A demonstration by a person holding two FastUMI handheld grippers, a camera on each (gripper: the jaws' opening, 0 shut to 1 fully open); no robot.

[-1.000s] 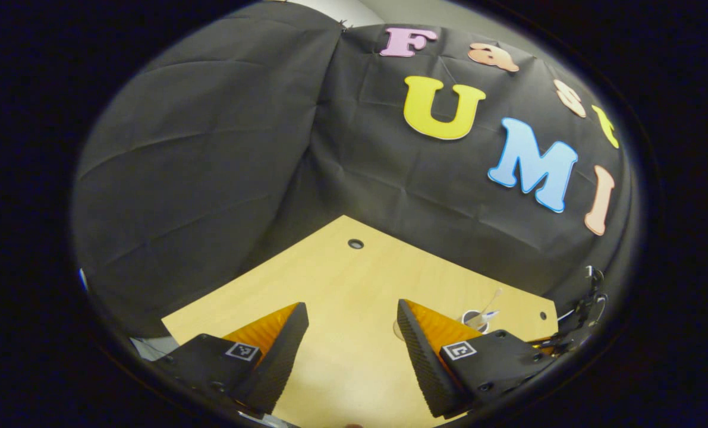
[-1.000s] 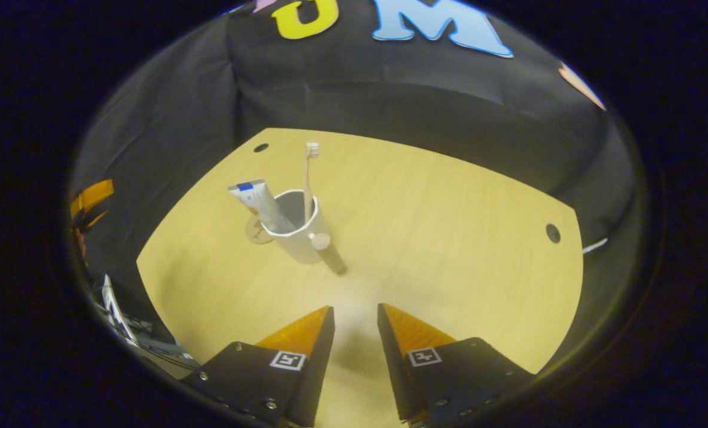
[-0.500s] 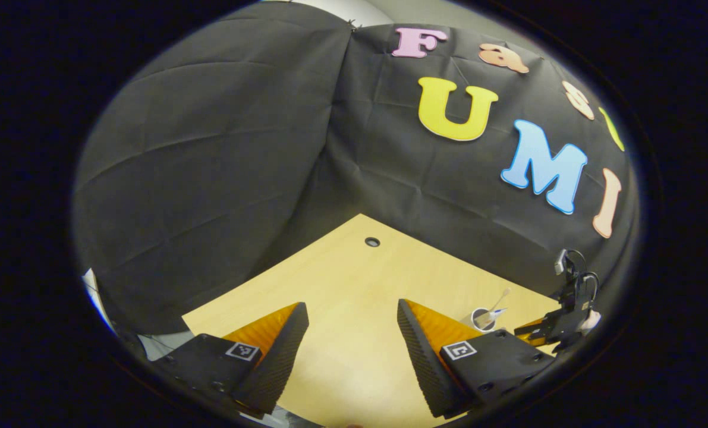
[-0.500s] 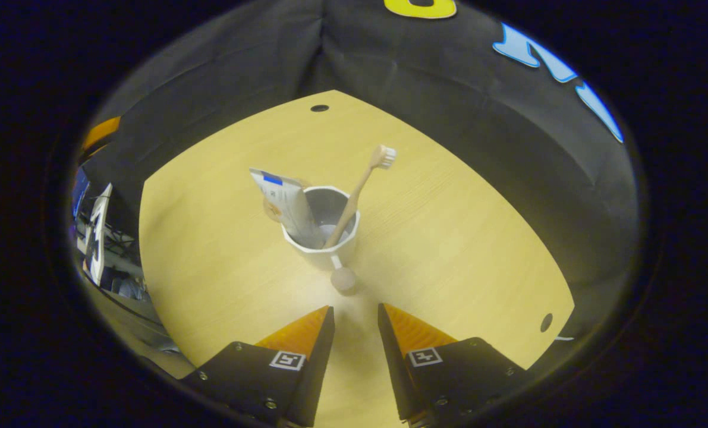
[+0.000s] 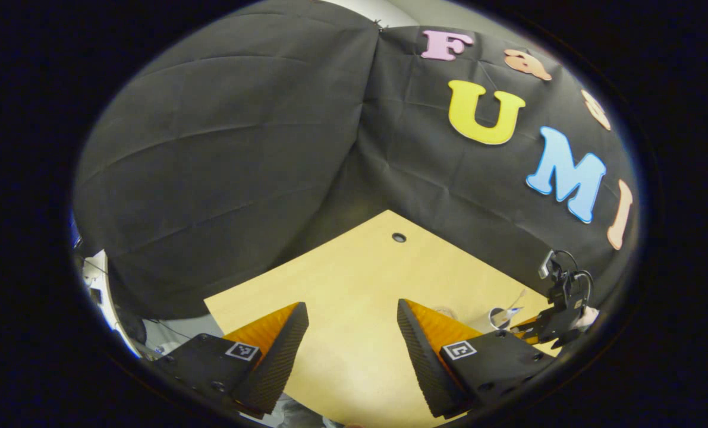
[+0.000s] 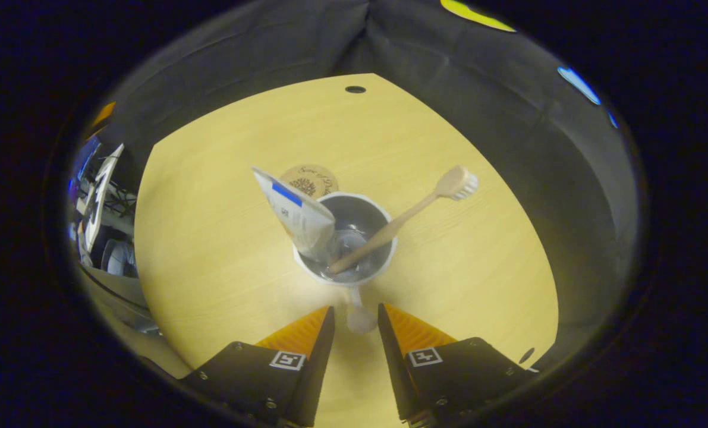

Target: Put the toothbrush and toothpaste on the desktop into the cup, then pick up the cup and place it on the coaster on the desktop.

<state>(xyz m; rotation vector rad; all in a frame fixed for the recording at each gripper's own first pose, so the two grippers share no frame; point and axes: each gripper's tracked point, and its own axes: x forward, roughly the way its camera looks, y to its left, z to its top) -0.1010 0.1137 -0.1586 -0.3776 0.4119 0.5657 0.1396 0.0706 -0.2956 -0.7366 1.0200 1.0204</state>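
Even overhead light, soft shadows; the counter point(image 6: 211, 249) glows pale mid-frame (fisheye bends and dims the edges).

The right gripper point(image 6: 356, 318) points steeply downward, its two fingers point(image 6: 306, 333) parted by a narrow gap, one on each side of a small round knob that sits between the tips. Whether the fingers touch that knob cannot be told. From the left gripper view, this same gripper point(image 5: 559, 318) sits far off at the right edge, tilted forward, with a bit of the hand point(image 5: 588, 318) that holds it behind it.

The left gripper point(image 5: 354, 318) is held level and higher up, aimed forward and a little downward. Its fingers point(image 5: 279, 351) stand wide apart with nothing between them.
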